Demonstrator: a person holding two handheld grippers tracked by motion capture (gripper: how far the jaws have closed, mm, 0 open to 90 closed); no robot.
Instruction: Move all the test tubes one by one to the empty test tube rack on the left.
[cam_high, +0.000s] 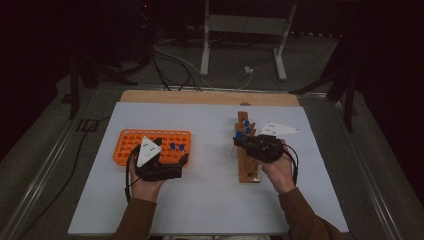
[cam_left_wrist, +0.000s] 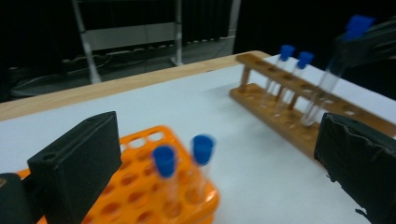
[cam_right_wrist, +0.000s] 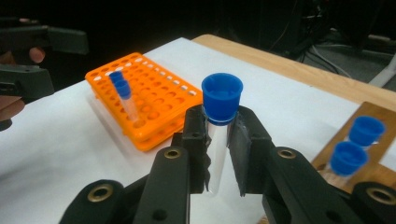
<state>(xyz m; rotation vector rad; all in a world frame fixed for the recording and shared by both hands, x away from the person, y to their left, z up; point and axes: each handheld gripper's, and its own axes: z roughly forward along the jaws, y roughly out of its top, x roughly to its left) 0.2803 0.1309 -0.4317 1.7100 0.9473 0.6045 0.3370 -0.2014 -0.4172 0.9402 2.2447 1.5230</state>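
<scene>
Two grippers at work | right gripper (cam_right_wrist: 218, 154) — jaws clamped on blue-capped test tube (cam_right_wrist: 219, 140), held above wooden rack (cam_high: 246, 160) | left gripper (cam_left_wrist: 224, 158) — jaws wide apart, nothing held, over orange rack (cam_high: 152, 140)

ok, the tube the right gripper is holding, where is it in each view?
High view: the held tube sits right of centre, at the front of the right gripper, over the wooden rack.
Left gripper view: top right, hanging over the wooden rack.
Right gripper view: centre, blue cap up, clamped between the black jaws.
Shared landmark: the orange rack, at the left in the high view.
</scene>
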